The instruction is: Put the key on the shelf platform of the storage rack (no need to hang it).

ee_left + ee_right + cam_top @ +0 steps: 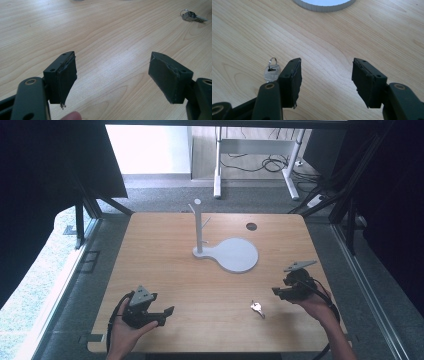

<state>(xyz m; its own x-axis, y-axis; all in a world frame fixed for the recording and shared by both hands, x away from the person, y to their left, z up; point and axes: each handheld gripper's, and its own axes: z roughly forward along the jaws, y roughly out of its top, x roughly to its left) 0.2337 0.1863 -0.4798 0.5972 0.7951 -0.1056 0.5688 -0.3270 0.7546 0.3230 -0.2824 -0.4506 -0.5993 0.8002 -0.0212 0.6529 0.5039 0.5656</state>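
A small bunch of silver keys (257,308) lies on the wooden table (165,270) near the front, right of centre. In the right gripper view the keys (272,72) sit just left of the left jaw, outside the gap. My right gripper (278,292) is held above the table to the right of the keys, open, with nothing between its jaws. My left gripper (167,316) rests at the front left, open and empty; its own view shows the keys (192,16) far off at the upper right. A white stand with pegs (199,227) rises from a round white base (237,254).
The round white base's rim (324,7) shows at the top of the right gripper view. A dark round hole (251,226) sits in the table's back right. Black frame posts flank the table, and a desk leg and cables stand on the floor beyond.
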